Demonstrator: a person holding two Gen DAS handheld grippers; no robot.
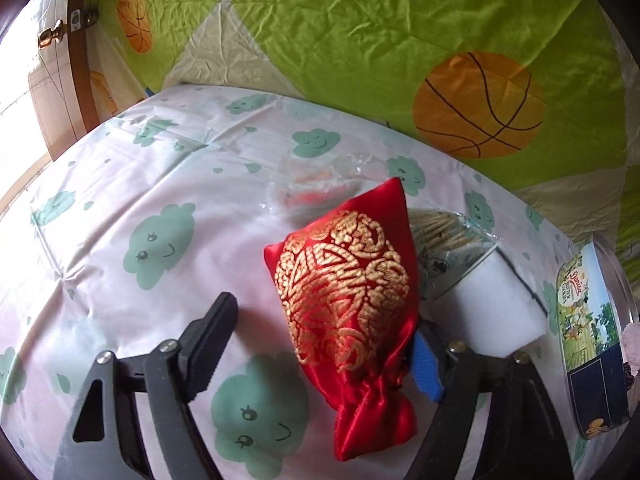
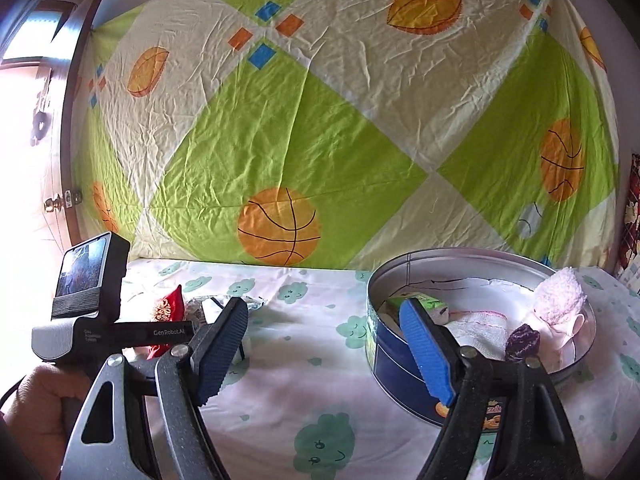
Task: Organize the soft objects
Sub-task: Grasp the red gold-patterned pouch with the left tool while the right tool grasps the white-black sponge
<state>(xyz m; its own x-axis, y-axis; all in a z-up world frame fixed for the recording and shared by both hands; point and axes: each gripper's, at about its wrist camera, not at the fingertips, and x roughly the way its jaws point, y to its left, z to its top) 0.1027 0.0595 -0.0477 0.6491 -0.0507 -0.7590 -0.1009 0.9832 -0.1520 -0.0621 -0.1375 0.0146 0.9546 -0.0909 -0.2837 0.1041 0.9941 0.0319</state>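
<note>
- While the red satin pouch [image 1: 348, 300] with gold embroidery lies on the cloud-print sheet [image 1: 120, 184], between the two fingers of the left gripper [image 1: 320, 344], the step in hand is judged to be its pick-up for the tin.
- Left gripper: jaws are seen part open and straddling the pouch; the blue pad [image 1: 426, 368] is set against the pouch's gathered neck, the black finger [image 1: 208, 344] is kept apart from it, so no grip is made yet.
- Beside the pouch: a white foam block [image 1: 496, 312] and a clear packet of toothpicks [image 1: 444, 232] are found just to its right, crumpled clear plastic [image 1: 316, 184] behind it.
- Round biscuit tin [image 2: 404, 364]: placed at the right of the sheet, already holding a pink fluffy cloth [image 2: 560, 296], a white towel [image 2: 476, 324] and a green item [image 2: 420, 304].
- Right gripper [image 2: 324, 348]: jaws are held wide and empty, nothing touched, aimed near the tin's left side.
- Next move, as judged: the left jaws are to be closed on the pouch's body or neck, then the pouch lifted and carried right to the tin; slippery satin may slide from a shallow pinch.
</note>
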